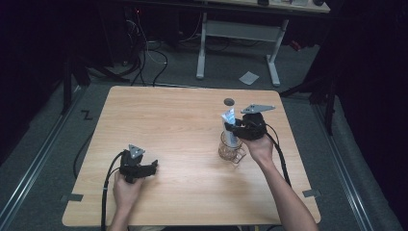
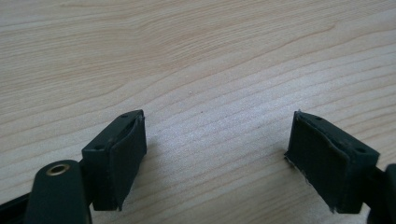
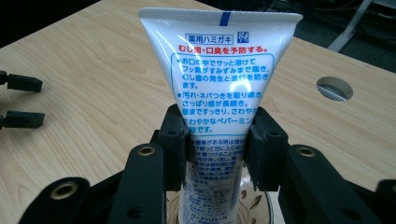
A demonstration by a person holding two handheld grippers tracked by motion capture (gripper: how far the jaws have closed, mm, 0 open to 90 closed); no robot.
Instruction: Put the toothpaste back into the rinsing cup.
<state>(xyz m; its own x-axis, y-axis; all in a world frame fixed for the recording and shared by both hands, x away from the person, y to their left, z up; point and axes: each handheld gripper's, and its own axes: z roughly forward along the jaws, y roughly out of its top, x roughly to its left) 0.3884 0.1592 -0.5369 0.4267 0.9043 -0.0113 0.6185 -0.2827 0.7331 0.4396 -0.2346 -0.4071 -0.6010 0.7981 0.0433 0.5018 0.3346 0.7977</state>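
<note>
A white toothpaste tube (image 3: 219, 88) with blue and red print stands upright, crimped end up, its lower end inside a clear glass mug (image 1: 230, 148). My right gripper (image 3: 215, 144) is shut on the tube's middle; in the high view that gripper (image 1: 234, 126) sits just above the mug, right of the table's centre. The mug's rim (image 3: 254, 205) shows below the jaws. My left gripper (image 1: 150, 167) rests low over the table near the front left, open, with bare wood between its pads (image 2: 122, 154). The left gripper's fingers (image 3: 21, 100) also appear at the far left of the right gripper view.
The wooden table (image 1: 183, 120) has a round cable hole (image 1: 229, 102) behind the mug. Beyond the table stand a white desk frame (image 1: 238, 33) and cables on the floor, with a paper scrap (image 1: 248, 77) lying there.
</note>
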